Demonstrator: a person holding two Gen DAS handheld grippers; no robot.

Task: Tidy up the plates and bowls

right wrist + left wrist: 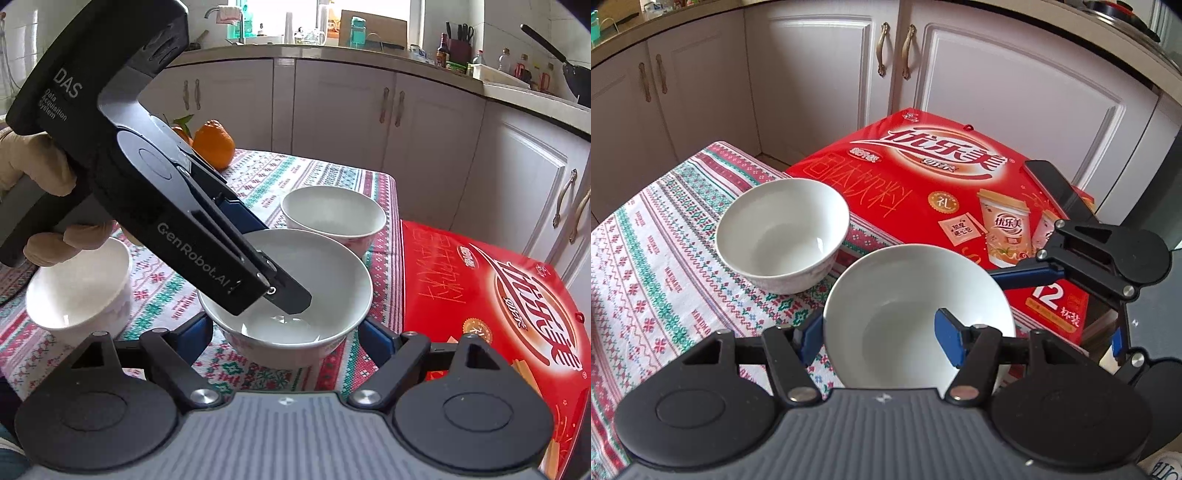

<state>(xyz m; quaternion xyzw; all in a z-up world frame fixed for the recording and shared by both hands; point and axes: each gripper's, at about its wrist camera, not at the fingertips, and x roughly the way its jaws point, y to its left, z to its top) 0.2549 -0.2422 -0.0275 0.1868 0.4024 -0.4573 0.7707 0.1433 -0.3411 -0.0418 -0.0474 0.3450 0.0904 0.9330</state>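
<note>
A white bowl (pixel 916 295) sits on the patterned tablecloth (pixel 646 258) close in front of me. My left gripper (pixel 879 336) straddles its near-left rim: one blue finger is inside the bowl, the other outside, and the jaws stand open. In the right wrist view the same bowl (pixel 325 273) lies between the wide-open fingers of my right gripper (pixel 288 332), which do not touch it. The left gripper (pixel 291 295) reaches into it from above. A second white bowl (pixel 783 232) stands farther back; it also shows in the right wrist view (pixel 332 214). A third bowl (pixel 77 291) stands at the left.
A large red drink carton (pixel 942 177) lies beside the table on the right, also in the right wrist view (pixel 498 314). An orange (pixel 213 144) sits at the table's far side. White kitchen cabinets (pixel 812 74) stand behind. The table edge (pixel 397 221) runs beside the carton.
</note>
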